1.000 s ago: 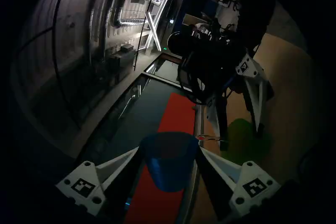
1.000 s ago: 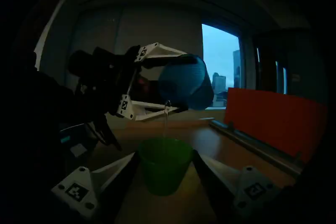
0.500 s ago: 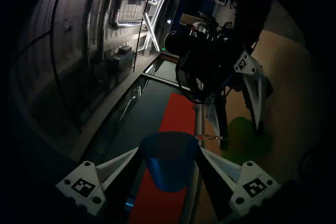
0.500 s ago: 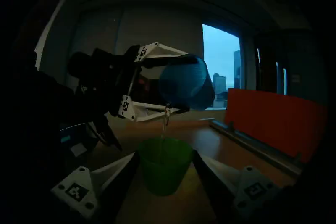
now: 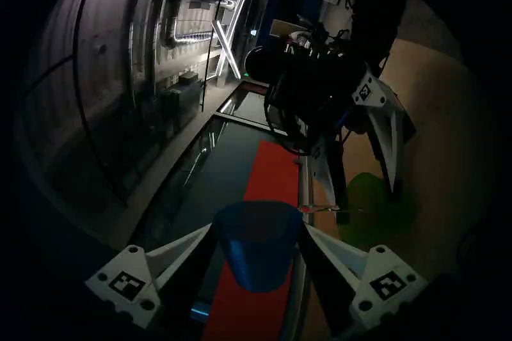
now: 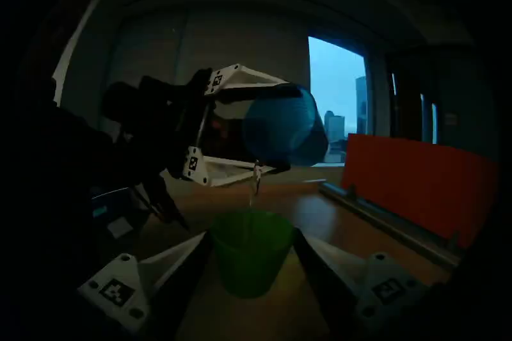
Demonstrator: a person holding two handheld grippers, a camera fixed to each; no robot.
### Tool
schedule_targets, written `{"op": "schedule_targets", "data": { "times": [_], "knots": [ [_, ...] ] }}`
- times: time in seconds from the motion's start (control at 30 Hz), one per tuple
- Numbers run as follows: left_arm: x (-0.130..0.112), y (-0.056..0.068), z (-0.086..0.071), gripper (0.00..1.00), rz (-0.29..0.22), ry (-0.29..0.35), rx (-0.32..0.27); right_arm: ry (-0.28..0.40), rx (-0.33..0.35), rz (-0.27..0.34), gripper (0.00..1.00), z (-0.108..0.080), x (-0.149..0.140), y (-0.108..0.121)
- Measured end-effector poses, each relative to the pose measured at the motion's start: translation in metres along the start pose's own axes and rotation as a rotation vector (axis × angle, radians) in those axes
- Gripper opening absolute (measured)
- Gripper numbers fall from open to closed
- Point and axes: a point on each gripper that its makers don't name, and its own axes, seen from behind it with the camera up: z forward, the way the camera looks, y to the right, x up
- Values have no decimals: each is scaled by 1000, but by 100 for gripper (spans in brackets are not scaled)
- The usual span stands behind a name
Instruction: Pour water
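In the left gripper view, my left gripper [image 5: 259, 248] is shut on a blue cup [image 5: 257, 245], tipped over on its side. In the right gripper view that blue cup [image 6: 281, 125] hangs tilted above a green cup [image 6: 249, 251], and a thin stream of water [image 6: 253, 190] falls from its rim into the green one. My right gripper [image 6: 251, 258] is shut on the green cup, which stands upright on the wooden table [image 6: 320, 213]. The left gripper view shows the green cup [image 5: 370, 210] between the right gripper's white fingers [image 5: 392, 149].
A red panel [image 6: 416, 178] stands along the table's right edge in the right gripper view, with a window [image 6: 333, 104] behind it. A dark sleeve and hand [image 6: 70, 162] hold the left gripper at the left. The room is dim.
The blue cup has stayed tilted over the green cup, and the water stream has thinned to a shorter trickle. Both grippers have hardly moved.
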Motion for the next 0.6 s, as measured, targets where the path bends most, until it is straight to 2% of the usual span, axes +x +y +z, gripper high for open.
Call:
{"op": "schedule_targets", "data": {
  "times": [0.6],
  "knots": [
    [1, 0, -1, 85, 49, -3, 4, 0, 1, -4, 100, 1, 0, -1]
  ]
}}
